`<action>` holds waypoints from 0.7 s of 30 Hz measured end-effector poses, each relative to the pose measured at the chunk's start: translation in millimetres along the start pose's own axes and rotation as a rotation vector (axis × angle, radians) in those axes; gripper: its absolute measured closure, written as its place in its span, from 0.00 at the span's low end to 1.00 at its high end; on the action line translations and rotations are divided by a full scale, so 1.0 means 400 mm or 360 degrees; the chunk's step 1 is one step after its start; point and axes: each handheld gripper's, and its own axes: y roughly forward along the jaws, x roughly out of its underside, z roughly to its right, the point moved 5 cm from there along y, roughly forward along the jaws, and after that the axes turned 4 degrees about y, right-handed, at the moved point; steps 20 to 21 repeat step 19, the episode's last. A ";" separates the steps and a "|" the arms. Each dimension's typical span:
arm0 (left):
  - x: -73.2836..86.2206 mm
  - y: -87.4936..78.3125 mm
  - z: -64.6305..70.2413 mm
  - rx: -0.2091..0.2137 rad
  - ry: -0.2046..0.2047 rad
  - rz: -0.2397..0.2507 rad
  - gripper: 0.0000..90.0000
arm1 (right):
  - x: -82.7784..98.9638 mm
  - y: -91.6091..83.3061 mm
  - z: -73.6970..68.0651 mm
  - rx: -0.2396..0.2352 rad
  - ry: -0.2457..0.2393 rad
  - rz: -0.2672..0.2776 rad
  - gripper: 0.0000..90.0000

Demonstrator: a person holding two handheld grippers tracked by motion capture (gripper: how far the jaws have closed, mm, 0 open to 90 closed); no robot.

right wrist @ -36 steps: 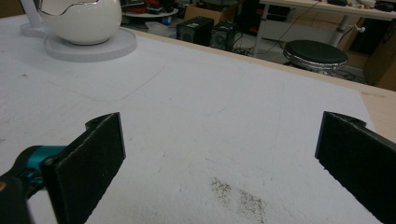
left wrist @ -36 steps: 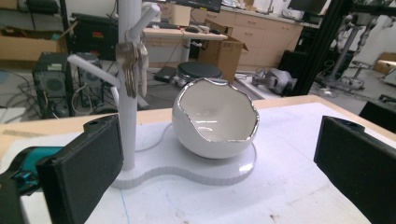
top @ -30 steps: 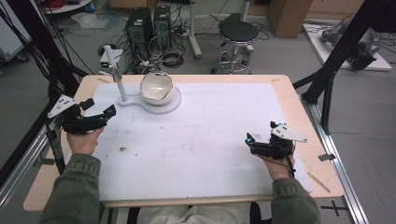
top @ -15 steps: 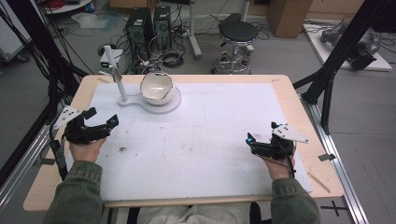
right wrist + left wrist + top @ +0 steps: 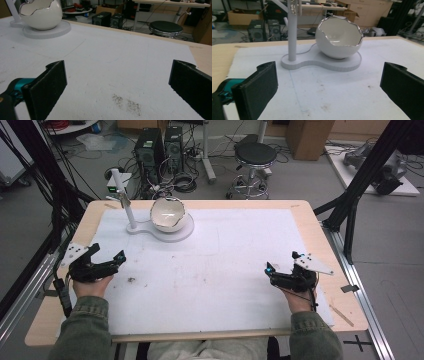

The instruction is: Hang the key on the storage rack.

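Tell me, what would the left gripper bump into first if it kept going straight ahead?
Probably the white stand's flat base, just under the eggshell-shaped bowl. The left gripper is open and faces it across bare white mat; the depth is hard to judge.

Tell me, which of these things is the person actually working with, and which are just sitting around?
In use: left gripper, right gripper, both open; the eggshell-shaped bowl on its white stand, which the left gripper faces.

Lying about: round stool, computer towers, floor cables, cardboard box.
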 end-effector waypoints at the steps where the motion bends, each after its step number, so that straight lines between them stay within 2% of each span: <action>1: 0.011 -0.001 -0.001 0.0005 -0.0021 -0.0025 0.02 | 0.000 0.000 0.000 0.0002 0.0002 0.0000 0.01; 2: 0.019 -0.003 0.001 0.0007 -0.0030 -0.0041 0.02 | -0.001 0.002 0.001 -0.0001 -0.0001 0.0001 0.01; 4: 0.025 -0.008 0.006 0.0000 0.0006 -0.0071 0.02 | -0.001 0.003 0.002 -0.0003 -0.0001 0.0001 0.01; 6: 0.019 -0.019 0.009 -0.0027 0.0037 -0.0037 0.02 | -0.001 0.004 0.003 -0.0002 0.0013 0.0000 0.01; 12: 0.024 -0.022 0.002 -0.0053 0.0022 -0.0041 0.02 | -0.002 0.001 0.006 0.0002 0.0029 0.0007 0.01; 21: 0.026 -0.016 0.003 -0.0032 0.0013 -0.0045 0.02 | 0.000 0.004 0.005 0.0002 0.0028 -0.0001 0.01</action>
